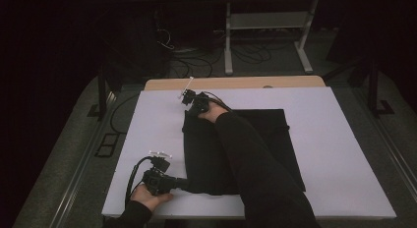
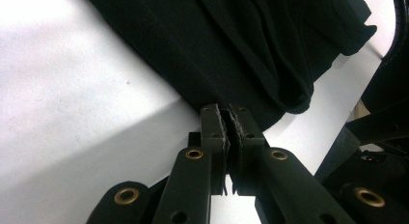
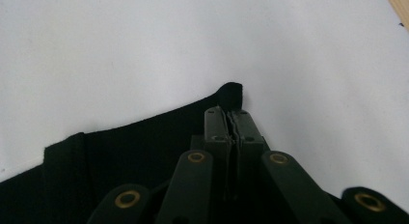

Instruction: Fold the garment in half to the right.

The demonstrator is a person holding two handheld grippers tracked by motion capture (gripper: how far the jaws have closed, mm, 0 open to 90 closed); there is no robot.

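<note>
Table: white board surface beneath both grippers, reaching well beyond them on every side; a strip of bare wood shows at its far edge, past the right gripper.
Black cloth: a dark folded garment lying flat on the table, spread between the two grippers; its near left corner sits at the left gripper, its far left corner at the right gripper. Soft folds run across it ahead of the left gripper's jaws.
Person's right arm: a dark sleeve crossing over the cloth to the far corner.
Right gripper: at the far left corner of the cloth, jaws drawn together with the cloth's edge pinched between the pads; in the right gripper view a small tuft of the corner stands up just past the tips.
Left gripper: at the near left corner, pointing level along the table toward the cloth; in the left gripper view the jaws are pressed close with the hem caught between them.
Left hand: wrapped around the left gripper's body, just behind it at the table's near edge.
</note>
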